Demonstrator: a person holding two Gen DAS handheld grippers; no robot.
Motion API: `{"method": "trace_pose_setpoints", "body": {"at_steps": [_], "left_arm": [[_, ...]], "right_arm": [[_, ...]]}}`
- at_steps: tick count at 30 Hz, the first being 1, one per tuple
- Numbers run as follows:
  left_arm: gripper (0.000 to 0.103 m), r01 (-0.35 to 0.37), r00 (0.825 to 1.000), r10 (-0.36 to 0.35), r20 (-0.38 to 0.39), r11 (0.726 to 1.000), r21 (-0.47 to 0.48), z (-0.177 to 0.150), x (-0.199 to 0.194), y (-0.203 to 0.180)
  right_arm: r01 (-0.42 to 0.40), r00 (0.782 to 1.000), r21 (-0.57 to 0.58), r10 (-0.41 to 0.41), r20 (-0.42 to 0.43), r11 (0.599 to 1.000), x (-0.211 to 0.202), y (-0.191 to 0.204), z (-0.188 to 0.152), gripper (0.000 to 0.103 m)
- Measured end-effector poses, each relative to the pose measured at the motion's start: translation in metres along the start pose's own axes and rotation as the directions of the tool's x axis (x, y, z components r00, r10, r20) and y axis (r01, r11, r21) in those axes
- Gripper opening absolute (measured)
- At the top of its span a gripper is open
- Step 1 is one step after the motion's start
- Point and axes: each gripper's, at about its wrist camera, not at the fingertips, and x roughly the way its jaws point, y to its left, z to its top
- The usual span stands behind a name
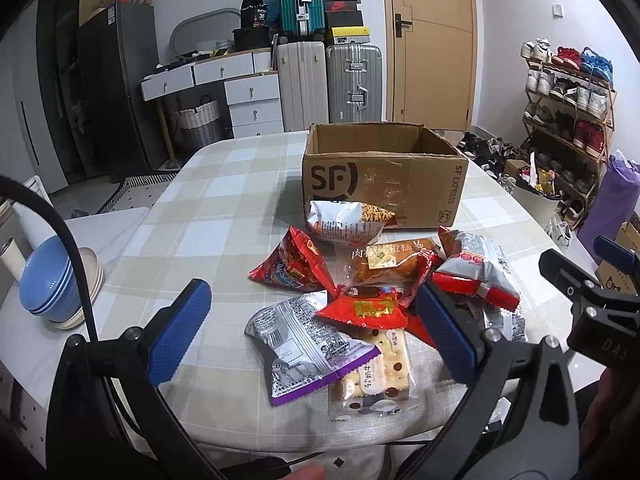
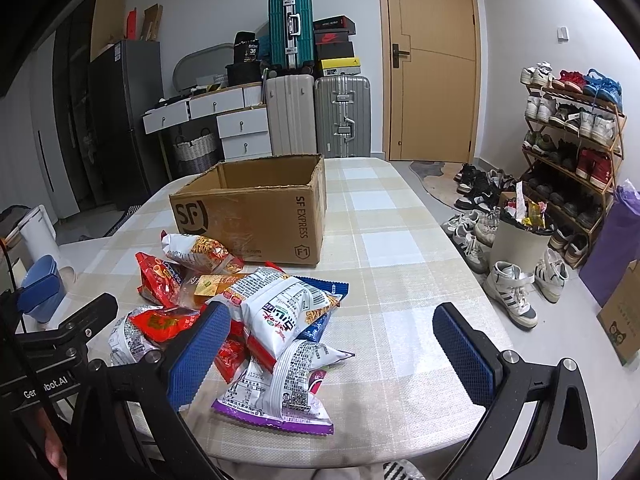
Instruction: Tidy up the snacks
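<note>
A heap of snack packets lies on the checked tablecloth (image 1: 224, 208) in front of an open cardboard SF box (image 1: 380, 184) (image 2: 256, 208). Nearest me lie a white-and-purple bag (image 1: 308, 352) (image 2: 280, 388) and a clear cracker pack (image 1: 376, 372). Red packets (image 1: 292, 264), a cake pack (image 1: 392, 264) and a noodle-snack bag (image 1: 348, 220) (image 2: 200, 254) lie closer to the box. My left gripper (image 1: 316, 332) hovers open over the near part of the heap. My right gripper (image 2: 332, 352) is open too, just right of the heap, with a white-and-red bag (image 2: 280, 312) by its left finger (image 2: 200, 356).
Stacked blue bowls (image 1: 48, 284) sit on plates at the table's left edge. The box looks empty inside. Beyond the table stand suitcases (image 1: 328, 84), a drawer unit and a door. A shoe rack (image 2: 572, 136), loose shoes and a full bin (image 2: 520, 236) crowd the floor on the right.
</note>
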Motion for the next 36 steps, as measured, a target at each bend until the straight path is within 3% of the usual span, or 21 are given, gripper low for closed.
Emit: {"method": "trace_pose_setpoints", "body": {"at_steps": [14,23,28,36], "left_arm": [[0.102,-0.010,1.000,0.010,-0.014,1.000,-0.015,-0.001,0.005,0.007],[0.102,-0.007,0.999,0.006,-0.037,1.000,-0.025,0.005,0.013,0.010],[0.102,-0.001,0.999,-0.001,-0.043,0.999,-0.037,0.021,0.016,0.016],[0.102,0.039,0.996,-0.041,-0.085,0.999,-0.022,0.050,0.040,0.015]], "right_arm": [[-0.003,1.000,0.001,0.003,-0.009,1.000,0.002,0.002,-0.001,0.103],[-0.070,0.995,0.014,0.071,-0.070,0.997,0.015,0.000,0.002,0.103],[-0.156,0.978,0.035,0.160,-0.132,0.987,0.031,0.003,0.008,0.103],[-0.214,0.952,0.103,0.231,-0.201,0.971,0.060,-0.001,0.024,0.103]]}}
